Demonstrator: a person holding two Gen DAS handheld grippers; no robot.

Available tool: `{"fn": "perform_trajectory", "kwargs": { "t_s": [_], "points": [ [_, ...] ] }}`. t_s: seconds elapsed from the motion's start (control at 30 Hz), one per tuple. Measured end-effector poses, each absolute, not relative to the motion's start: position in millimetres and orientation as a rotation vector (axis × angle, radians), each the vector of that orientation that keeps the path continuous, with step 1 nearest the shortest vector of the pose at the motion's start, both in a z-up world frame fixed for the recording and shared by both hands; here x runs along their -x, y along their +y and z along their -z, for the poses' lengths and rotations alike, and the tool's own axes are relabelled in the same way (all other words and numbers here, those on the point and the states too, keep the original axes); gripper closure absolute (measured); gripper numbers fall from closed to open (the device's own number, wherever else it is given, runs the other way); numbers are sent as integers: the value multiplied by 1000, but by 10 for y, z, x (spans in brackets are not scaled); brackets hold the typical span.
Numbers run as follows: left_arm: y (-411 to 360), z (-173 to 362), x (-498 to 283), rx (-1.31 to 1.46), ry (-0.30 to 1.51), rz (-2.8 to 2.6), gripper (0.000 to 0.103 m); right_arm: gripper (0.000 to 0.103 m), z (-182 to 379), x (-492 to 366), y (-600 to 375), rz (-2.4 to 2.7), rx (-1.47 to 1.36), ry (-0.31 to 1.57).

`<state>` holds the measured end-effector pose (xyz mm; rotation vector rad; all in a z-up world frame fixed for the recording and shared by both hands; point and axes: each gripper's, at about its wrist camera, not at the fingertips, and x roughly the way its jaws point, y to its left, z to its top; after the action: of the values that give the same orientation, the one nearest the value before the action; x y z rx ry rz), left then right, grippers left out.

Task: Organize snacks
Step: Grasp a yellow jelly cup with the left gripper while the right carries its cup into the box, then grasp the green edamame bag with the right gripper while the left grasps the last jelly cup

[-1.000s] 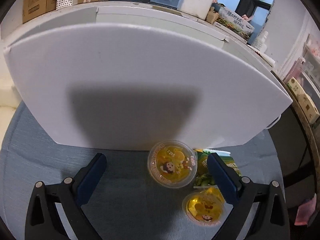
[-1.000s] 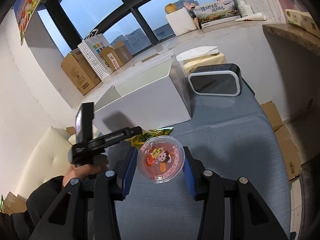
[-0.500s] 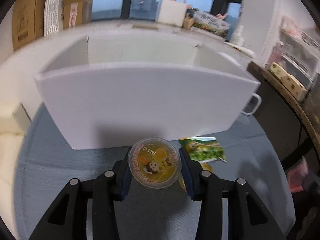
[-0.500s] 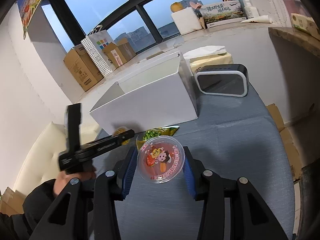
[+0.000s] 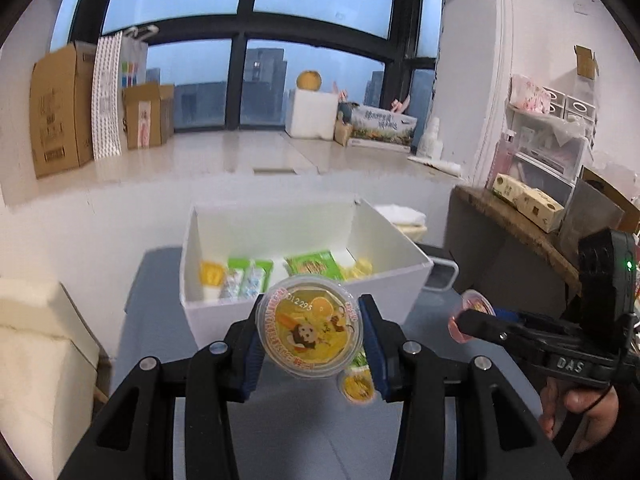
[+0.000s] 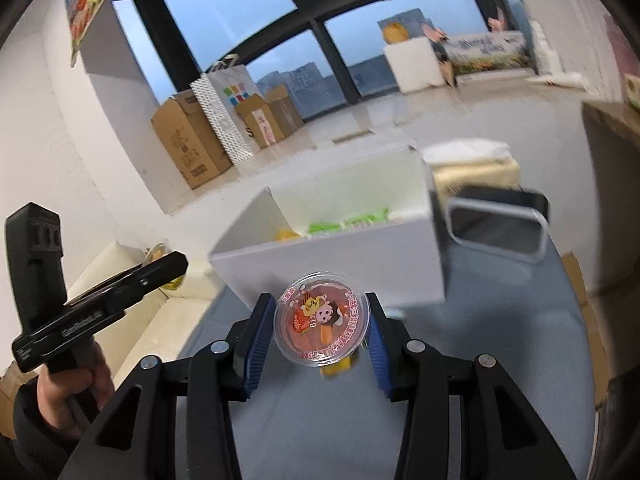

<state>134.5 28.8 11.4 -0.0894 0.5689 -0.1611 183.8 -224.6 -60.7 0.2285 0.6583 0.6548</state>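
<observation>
Thin plastic, likely light and crushable: I am holding orange jelly cup [image 5: 309,326] in left gripper [image 5: 310,344], red jelly cup [image 6: 321,319] in right gripper [image 6: 320,334], jaws clamping cup sidewalls below rims, both hovering before white box [image 5: 400,280]. Judging foil lids fragile; I am keeping squeeze gentle.

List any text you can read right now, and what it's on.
"D12295": lid of the yellow cup in the left gripper.
"DAS": body of the right gripper.
Ring text on both lids, including the red cup, and print on the cartons: too small or blurred.
</observation>
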Motion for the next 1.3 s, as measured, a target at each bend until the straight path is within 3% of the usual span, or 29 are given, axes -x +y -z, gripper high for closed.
{"fn": "perform_trajectory", "kwargs": {
  "t_s": [0.33,0.57,0.6,0.63,0.67,0.7,0.73,1.07,1.3],
  "points": [
    [498,-360,-1957,55,514,152,55,55,152,-2538,-1777,-666,-145,601],
    [516,-170,-2477,1,529,113,52,54,253,-3007,-1597,-617,-92,631],
    [526,-133,-2523,3,526,105,44,52,287,-3041,-1601,-611,-91,635],
    [533,-75,-2591,-7,535,71,15,46,317,-3082,-1604,-605,-91,637],
    [543,-36,-2611,-11,530,47,0,20,341,-3119,-1608,-591,-85,640],
    [558,-6,-2618,-12,520,35,0,4,359,-3149,-1614,-574,-79,644],
    [565,20,-2628,-6,531,43,0,0,375,-3170,-1638,-552,-86,644],
    [487,-3,-2330,-22,512,55,0,0,308,-2924,-1871,-589,-147,579],
    [432,-13,-1537,-14,500,106,0,0,333,-2237,-2041,-689,-117,586]
  ]
}}
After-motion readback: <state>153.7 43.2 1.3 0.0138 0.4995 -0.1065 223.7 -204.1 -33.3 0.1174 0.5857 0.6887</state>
